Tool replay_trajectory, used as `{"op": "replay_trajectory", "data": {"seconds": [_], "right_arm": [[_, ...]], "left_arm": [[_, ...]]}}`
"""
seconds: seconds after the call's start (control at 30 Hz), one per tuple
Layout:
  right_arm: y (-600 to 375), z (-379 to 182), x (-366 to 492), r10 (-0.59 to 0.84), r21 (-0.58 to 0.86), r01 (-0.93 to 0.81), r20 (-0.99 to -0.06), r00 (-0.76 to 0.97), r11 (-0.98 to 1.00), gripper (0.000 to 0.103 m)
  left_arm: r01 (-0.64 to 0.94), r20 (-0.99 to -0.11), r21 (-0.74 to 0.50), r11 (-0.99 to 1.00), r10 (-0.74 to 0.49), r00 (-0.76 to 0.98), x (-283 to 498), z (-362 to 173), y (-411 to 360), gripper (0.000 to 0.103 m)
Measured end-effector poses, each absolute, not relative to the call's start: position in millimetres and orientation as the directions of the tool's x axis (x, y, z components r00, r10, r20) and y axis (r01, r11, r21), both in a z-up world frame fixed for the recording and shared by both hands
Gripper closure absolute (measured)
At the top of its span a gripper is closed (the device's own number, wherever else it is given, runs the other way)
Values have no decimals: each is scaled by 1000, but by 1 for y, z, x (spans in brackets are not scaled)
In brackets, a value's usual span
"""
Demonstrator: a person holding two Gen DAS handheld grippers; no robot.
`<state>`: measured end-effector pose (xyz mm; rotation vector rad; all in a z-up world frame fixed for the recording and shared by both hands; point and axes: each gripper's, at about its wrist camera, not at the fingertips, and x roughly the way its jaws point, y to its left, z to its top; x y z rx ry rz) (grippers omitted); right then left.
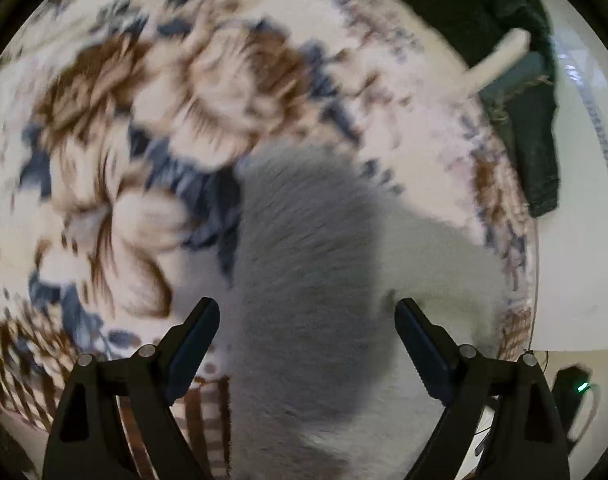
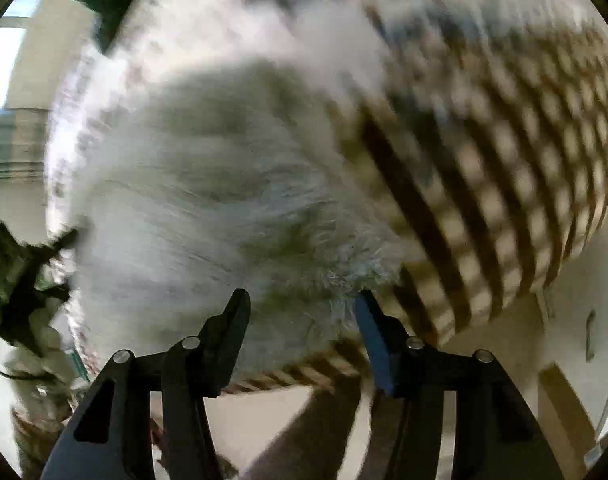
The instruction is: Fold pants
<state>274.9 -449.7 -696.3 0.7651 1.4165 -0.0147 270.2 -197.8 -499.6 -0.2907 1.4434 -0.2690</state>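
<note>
Below, fuzzy grey pants (image 1: 304,260) on floral blanket (image 1: 123,120); both jaws apart, empty.

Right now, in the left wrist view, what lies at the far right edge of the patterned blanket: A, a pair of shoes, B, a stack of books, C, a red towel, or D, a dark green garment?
D: a dark green garment lies over the upper right edge of the floral blanket, past the fluffy grey pants that sit in front of the open left gripper.
</note>
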Motion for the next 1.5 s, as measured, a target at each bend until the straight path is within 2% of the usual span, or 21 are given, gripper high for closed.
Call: {"op": "replay_trajectory", "data": {"seconds": [0.07, 0.13, 0.23, 0.37, 0.57, 0.63, 0.7, 0.73, 0.8, 0.9, 1.03, 1.07, 1.17, 1.23, 1.3, 1.43, 1.5], "right_arm": [[-442, -682, 302, 458, 519, 382, -855, 244, 765, 39], [-425, -682, 338, 503, 572, 297, -818, 280, 765, 37], [-406, -725, 387, 608, 649, 283, -761, 227, 706, 37], [-429, -778, 419, 550, 572, 437, -813, 190, 694, 45], [-426, -772, 425, 536, 547, 383, -831, 146, 744, 45], [-428, -751, 417, 510, 532, 379, -844, 167, 757, 40], [-432, -722, 399, 488, 537, 360, -844, 224, 763, 20], [-436, -704, 381, 472, 539, 348, -841, 263, 767, 16], [-437, -683, 347, 433, 508, 342, -858, 274, 790, 14], [-434, -683, 299, 389, 443, 361, -896, 215, 821, 14], [-436, -734, 239, 243, 195, 424, -968, -61, 885, 14], [-440, -742, 229, 265, 202, 446, -960, -85, 872, 14], [-465, -733, 205, 423, 379, 558, -904, 55, 738, 14], [-479, -727, 192, 525, 518, 596, -831, 181, 614, 13], [-480, -742, 186, 641, 635, 604, -726, 251, 482, 7], [-468, -787, 193, 730, 737, 612, -581, 359, 286, 7], [-460, -795, 202, 730, 780, 568, -546, 411, 263, 6]], "left_arm": [[54, -920, -364, 930, -368, 134, 279, -487, -211, 14], [97, -922, -354, 930, -364, 130, 295, -491, -227, 14], [79, -941, -321, 944, -328, 90, 315, -521, -231, 14], [-23, -942, -334, 942, -333, 49, 335, -556, -206, 12], [-143, -906, -422, 895, -420, 40, 333, -561, -183, 12], [-129, -897, -441, 888, -435, 76, 324, -543, -181, 12], [-104, -887, -459, 882, -448, 112, 312, -521, -183, 14], [-94, -878, -473, 876, -461, 131, 303, -509, -183, 14], [-78, -867, -491, 867, -478, 142, 286, -495, -184, 13], [-55, -879, -470, 881, -462, 115, 265, -498, -189, 13], [-112, -920, -390, 914, -391, 8, 248, -532, -189, 13], [-140, -912, -404, 904, -409, -11, 243, -537, -188, 13], [-130, -900, -433, 892, -436, 3, 236, -527, -187, 13], [-119, -890, -455, 883, -454, 33, 233, -518, -184, 13], [-132, -868, -496, 858, -495, 45, 232, -517, -182, 13], [-133, -857, -513, 848, -515, 23, 236, -534, -187, 12], [-121, -870, -490, 863, -493, 8, 238, -540, -190, 12]]}}
